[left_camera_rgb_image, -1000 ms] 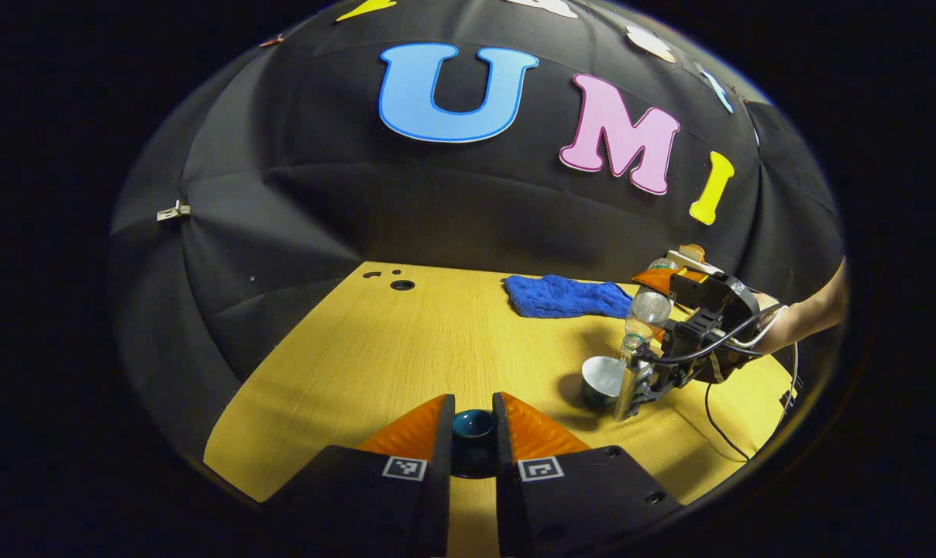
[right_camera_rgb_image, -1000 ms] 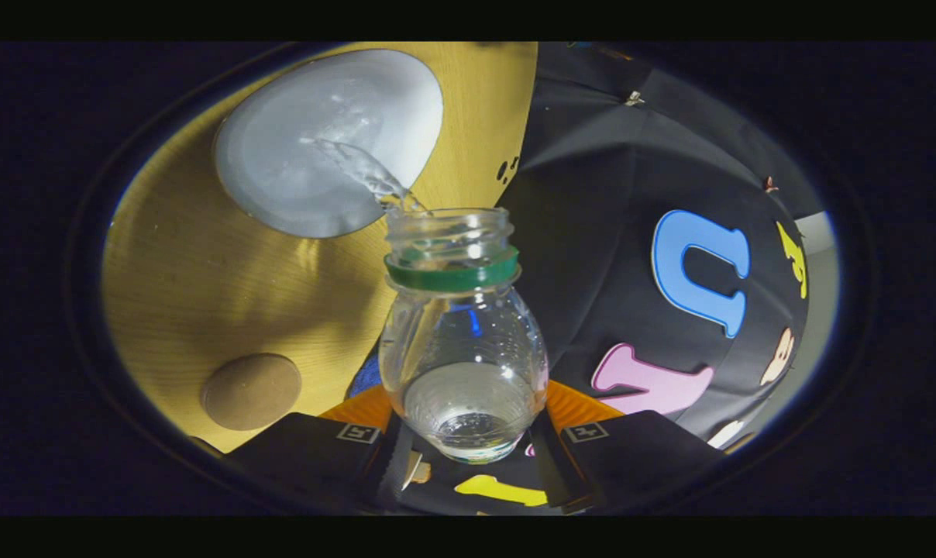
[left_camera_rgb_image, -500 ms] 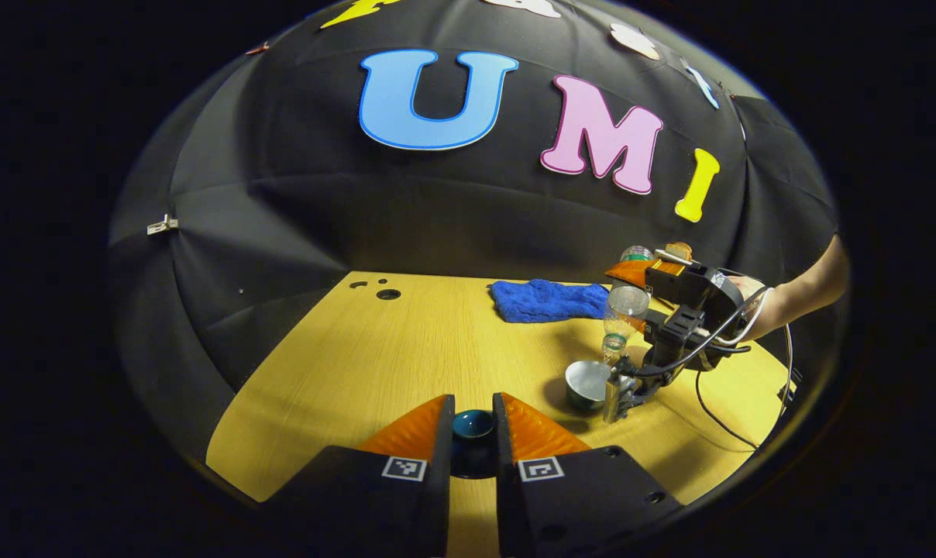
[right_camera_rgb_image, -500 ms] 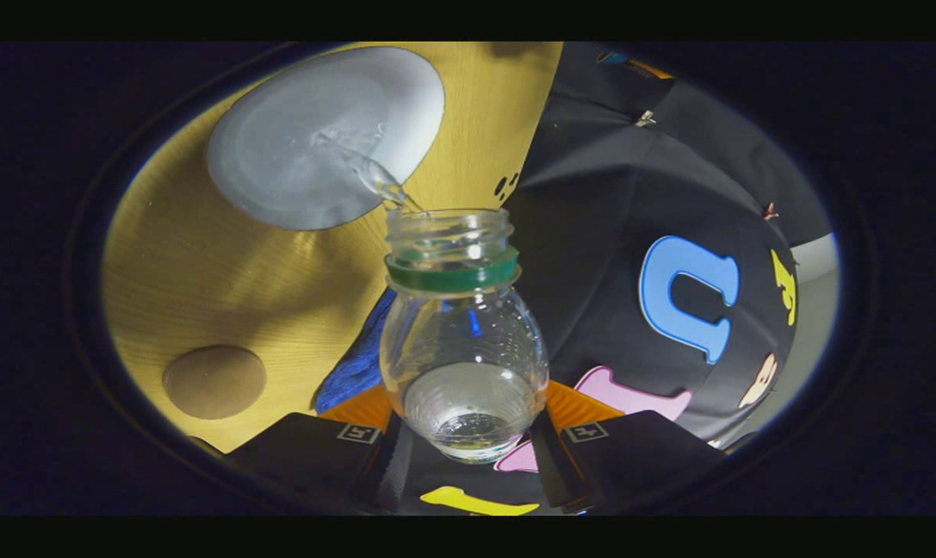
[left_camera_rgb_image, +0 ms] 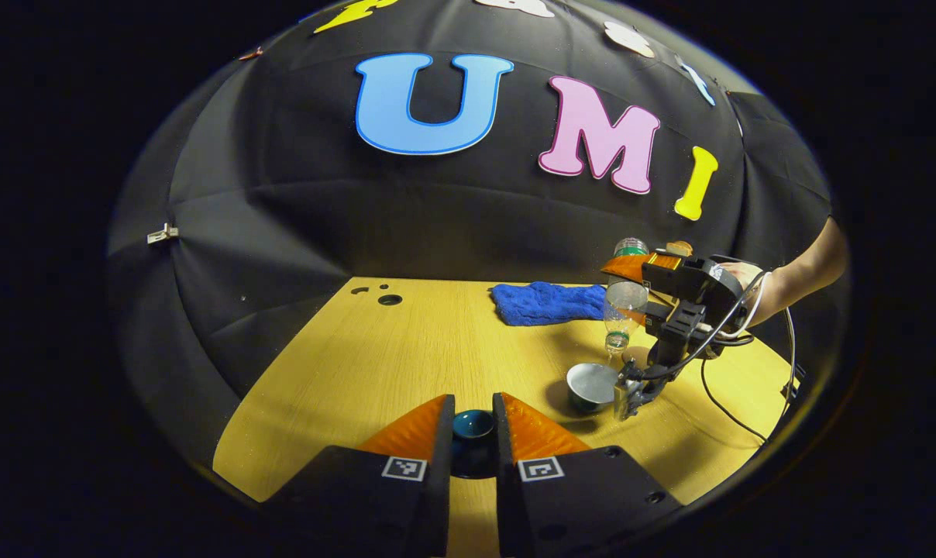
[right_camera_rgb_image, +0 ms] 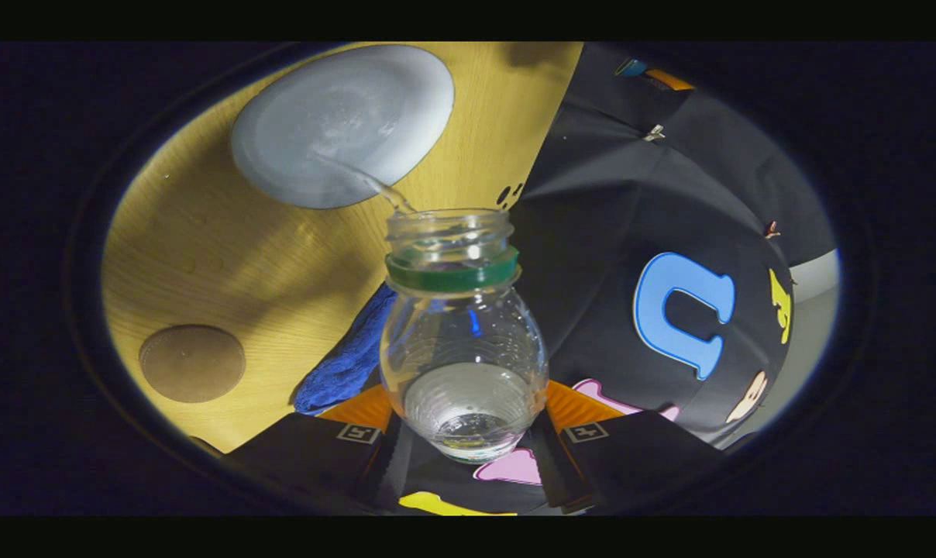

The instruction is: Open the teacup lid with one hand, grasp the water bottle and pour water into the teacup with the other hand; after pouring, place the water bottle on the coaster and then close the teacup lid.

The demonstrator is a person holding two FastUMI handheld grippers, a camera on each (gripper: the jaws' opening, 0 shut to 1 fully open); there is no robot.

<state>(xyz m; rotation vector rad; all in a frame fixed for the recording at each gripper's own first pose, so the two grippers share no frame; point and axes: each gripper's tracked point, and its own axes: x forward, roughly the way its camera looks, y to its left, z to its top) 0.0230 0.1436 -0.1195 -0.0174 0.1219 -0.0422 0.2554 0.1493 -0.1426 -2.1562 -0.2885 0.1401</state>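
Nearest the lens in the right gripper view, the right gripper [right_camera_rgb_image: 468, 434] was clenched on the base of the clear water bottle [right_camera_rgb_image: 463, 341], a finger on each side, with the bottle tipped so that its open, green-ringed mouth pointed down toward the teacup [right_camera_rgb_image: 344, 124]. Over the last second the stream had thinned from a broad, splashing pour to a fine thread that ran from the bottle's lip into the cup's near edge, and little water was left in the bottle; I judged the pour close to done, so righting the bottle and carrying it to the coaster looked like the step at hand. The round brown coaster [right_camera_rgb_image: 192, 363] lay bare on the wooden table [right_camera_rgb_image: 266, 271], off to one side of the cup and apart from it, with the blue cloth [right_camera_rgb_image: 344, 364] near the bottle's shoulder. In the left gripper view, the left gripper [left_camera_rgb_image: 473, 434] gripped the dark teal teacup lid [left_camera_rgb_image: 473, 426] between its fingers, held above the table and well apart from the open cup [left_camera_rgb_image: 590, 385], farther off to its right, where the tilted bottle [left_camera_rgb_image: 621, 310] hung just over it.
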